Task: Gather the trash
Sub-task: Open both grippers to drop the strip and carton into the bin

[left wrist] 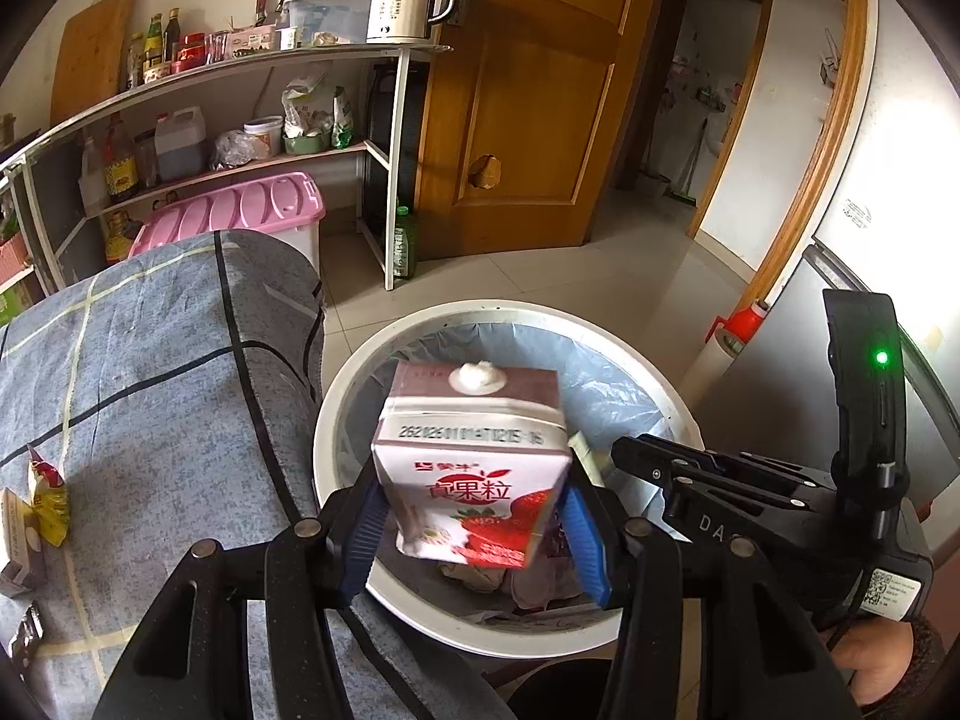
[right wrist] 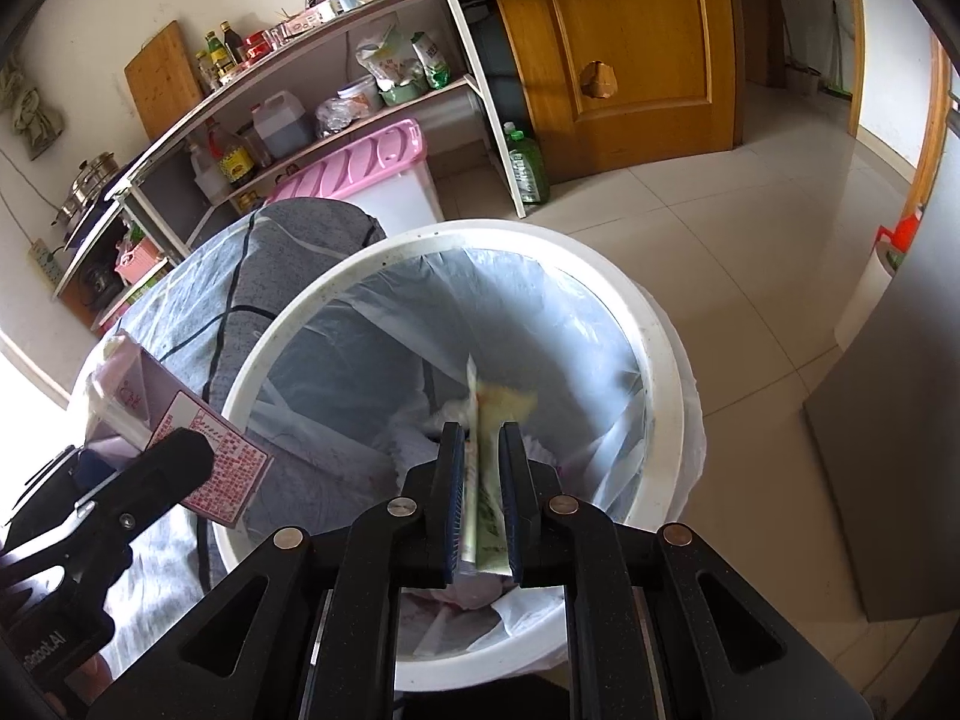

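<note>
Low in the left wrist view the left claw (left wrist: pixel 474 531) is clamped on a strawberry milk carton (left wrist: pixel 471 462), over the white trash bin (left wrist: pixel 354 372) at centre frame – the right claw (right wrist: pixel 483 498) is clenched on a thin green-yellow wrapper (right wrist: pixel 489 420) above that bin's liner (right wrist: pixel 540 312); beyond, upper left, a pink-lidded storage box (left wrist: pixel 240 207)

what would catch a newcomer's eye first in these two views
The pink strawberry milk carton, clamped in the left gripper right over the white lined trash bin. Next, the right gripper pinching a flat pale green wrapper above the same bin, beside the grey plaid-covered table.
</note>
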`<state>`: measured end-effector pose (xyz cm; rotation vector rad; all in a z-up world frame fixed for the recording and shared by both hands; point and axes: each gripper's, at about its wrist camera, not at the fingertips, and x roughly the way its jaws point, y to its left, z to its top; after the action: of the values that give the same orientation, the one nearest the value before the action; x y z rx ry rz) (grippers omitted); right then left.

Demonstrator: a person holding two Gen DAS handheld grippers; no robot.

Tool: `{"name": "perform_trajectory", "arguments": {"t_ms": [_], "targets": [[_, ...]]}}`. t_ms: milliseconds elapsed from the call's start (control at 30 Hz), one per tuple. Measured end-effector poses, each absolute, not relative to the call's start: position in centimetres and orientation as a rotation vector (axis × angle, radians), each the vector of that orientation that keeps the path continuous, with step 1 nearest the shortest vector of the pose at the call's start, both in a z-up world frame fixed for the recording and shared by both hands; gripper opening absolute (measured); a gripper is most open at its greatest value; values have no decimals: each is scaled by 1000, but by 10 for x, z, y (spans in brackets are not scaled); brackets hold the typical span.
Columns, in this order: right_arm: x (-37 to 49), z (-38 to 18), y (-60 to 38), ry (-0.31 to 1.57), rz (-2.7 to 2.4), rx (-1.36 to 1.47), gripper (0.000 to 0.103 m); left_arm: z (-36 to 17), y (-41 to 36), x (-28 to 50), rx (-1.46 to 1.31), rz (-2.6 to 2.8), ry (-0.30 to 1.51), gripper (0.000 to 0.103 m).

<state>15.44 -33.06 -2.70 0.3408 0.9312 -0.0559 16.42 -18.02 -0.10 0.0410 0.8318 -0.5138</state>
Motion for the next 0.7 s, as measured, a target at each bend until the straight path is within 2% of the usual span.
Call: {"name": "perform_trajectory", "arguments": {"t_ms": [133, 300, 700], "targets": [[153, -27, -330, 930, -61, 349, 15, 1, -175, 163, 37, -504, 823, 58], [152, -24, -328, 920, -56, 360, 29, 6, -166, 160, 20, -490, 810, 59], [144, -5, -307, 874, -16, 360, 29, 23, -121, 142, -14, -431, 764, 59]]}}
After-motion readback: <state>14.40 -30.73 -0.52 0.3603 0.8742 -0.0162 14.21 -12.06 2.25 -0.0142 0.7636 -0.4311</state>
